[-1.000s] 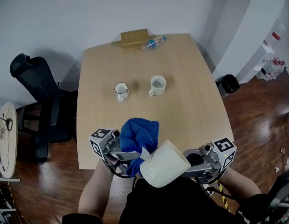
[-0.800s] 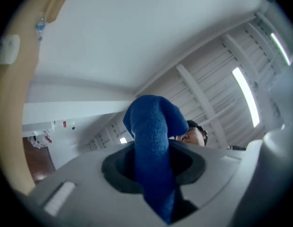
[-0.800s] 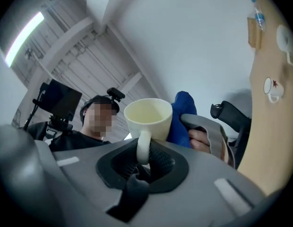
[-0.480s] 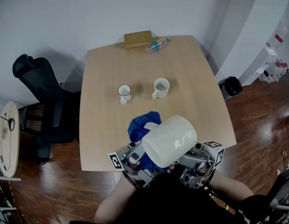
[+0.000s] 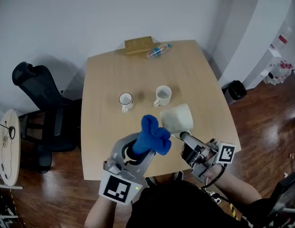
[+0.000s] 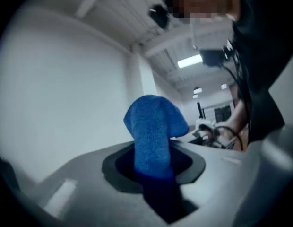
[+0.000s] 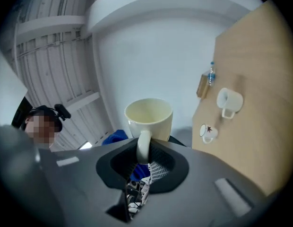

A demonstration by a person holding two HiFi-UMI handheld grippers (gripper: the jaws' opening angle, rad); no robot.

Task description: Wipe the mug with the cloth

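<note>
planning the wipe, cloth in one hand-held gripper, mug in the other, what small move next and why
Probably ease the left hand-held gripper toward the mug so the blue cloth presses its side. The cloth is clamped, the right hand-held gripper grips the mug by its handle, and they sit side by side.

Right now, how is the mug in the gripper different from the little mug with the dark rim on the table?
The held mug hangs in the air, pinched by its handle in the right gripper; the dark-rimmed mug stands on the table. The held mug is tipped over sideways; the dark-rimmed mug is upright. The held mug's rim is plain cream, not dark. Both are pale and have one handle.
</note>
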